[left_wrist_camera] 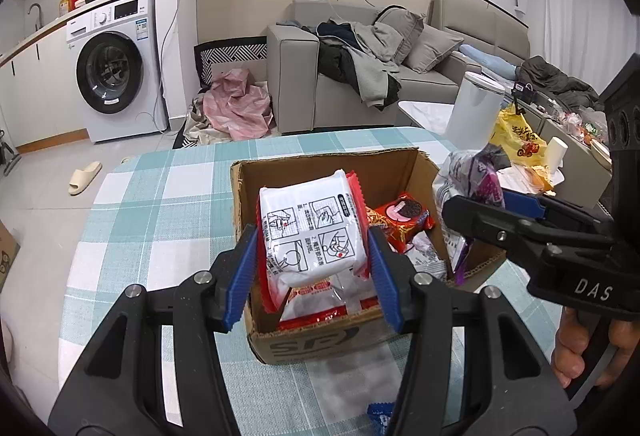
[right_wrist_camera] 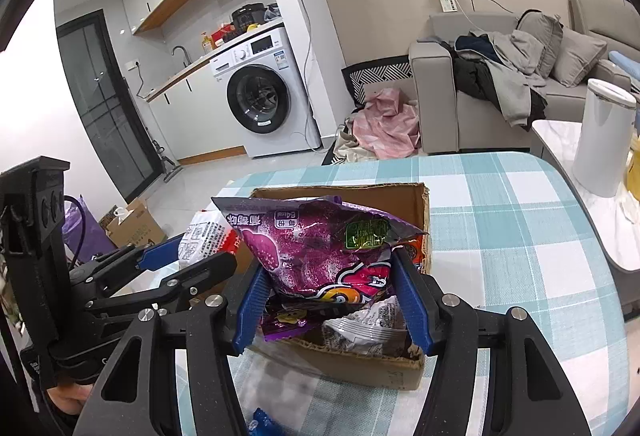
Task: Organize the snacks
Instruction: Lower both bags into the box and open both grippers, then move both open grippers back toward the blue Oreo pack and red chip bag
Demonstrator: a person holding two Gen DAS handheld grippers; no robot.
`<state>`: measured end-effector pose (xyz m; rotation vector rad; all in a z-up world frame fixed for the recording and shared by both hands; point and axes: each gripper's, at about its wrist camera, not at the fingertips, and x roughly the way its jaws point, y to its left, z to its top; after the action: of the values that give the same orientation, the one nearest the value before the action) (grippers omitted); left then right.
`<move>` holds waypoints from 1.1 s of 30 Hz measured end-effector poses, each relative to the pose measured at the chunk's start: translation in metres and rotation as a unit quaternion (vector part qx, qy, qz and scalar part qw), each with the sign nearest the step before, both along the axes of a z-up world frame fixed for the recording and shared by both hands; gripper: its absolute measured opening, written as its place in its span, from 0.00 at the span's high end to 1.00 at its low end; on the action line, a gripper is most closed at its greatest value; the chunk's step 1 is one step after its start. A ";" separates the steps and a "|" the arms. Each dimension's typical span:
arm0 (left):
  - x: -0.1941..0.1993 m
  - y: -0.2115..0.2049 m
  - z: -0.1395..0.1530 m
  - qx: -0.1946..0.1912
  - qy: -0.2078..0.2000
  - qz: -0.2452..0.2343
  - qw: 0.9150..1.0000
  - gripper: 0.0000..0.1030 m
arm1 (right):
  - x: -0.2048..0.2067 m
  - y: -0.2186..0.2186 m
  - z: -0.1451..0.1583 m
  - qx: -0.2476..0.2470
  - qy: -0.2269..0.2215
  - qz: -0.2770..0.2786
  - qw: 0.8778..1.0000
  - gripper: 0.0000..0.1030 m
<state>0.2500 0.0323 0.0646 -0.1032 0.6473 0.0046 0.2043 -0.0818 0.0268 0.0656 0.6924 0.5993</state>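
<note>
Two hand-held grippers, left [left_wrist_camera: 312,260] and right [right_wrist_camera: 332,300]. One cardboard box [left_wrist_camera: 320,340]. One white-and-red noodle packet [left_wrist_camera: 312,232], one purple snack bag [right_wrist_camera: 320,248], one red cookie pack [left_wrist_camera: 404,213]. One washing machine [left_wrist_camera: 116,71].

The right claw [right_wrist_camera: 334,296] grips a purple bag [right_wrist_camera: 320,252] over the box [right_wrist_camera: 360,360]; the left claw [right_wrist_camera: 192,256] is at its left.

We have two wrist fisheyes, each angled down along its gripper fingers, close over the cardboard box [left_wrist_camera: 320,340] on the checked tablecloth [left_wrist_camera: 160,203]. Both share the box, washing machine [right_wrist_camera: 264,95] and sofa [right_wrist_camera: 440,91]; each sees the other gripper.
</note>
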 end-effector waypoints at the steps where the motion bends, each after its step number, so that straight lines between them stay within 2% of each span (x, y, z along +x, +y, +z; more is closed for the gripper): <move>1: 0.003 0.000 -0.001 0.001 0.000 0.000 1.000 0.51 | 0.002 0.001 -0.001 -0.002 0.002 -0.001 1.000 0.41; 13: 0.020 0.001 -0.022 0.007 0.012 -0.005 1.000 0.51 | 0.015 0.007 -0.017 -0.018 0.018 -0.004 1.000 0.41; 18: 0.019 0.001 -0.025 0.005 0.015 -0.006 1.000 0.50 | 0.012 0.007 -0.017 -0.027 0.010 0.003 1.000 0.39; 24: 0.011 0.001 -0.023 0.007 0.013 -0.001 1.000 0.41 | 0.005 0.000 -0.015 -0.019 0.002 0.002 1.000 0.27; 26: 0.007 0.002 -0.022 0.008 0.012 0.002 1.000 0.28 | 0.003 -0.002 -0.013 -0.022 -0.004 0.002 1.000 0.26; 28: 0.002 0.003 -0.019 0.011 0.006 0.008 1.000 0.21 | 0.000 -0.005 -0.011 -0.019 -0.006 0.001 1.000 0.21; 32: -0.007 0.004 -0.014 0.009 0.000 0.008 1.000 0.18 | -0.004 -0.012 -0.007 -0.013 -0.010 0.004 1.000 0.14; 33: -0.009 0.004 -0.014 0.007 -0.002 0.009 1.000 0.17 | -0.006 -0.014 -0.006 -0.009 -0.011 0.005 1.000 0.09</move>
<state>0.2410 0.0366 0.0511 -0.0943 0.6432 0.0259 0.1987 -0.0955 0.0204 0.0382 0.6782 0.6028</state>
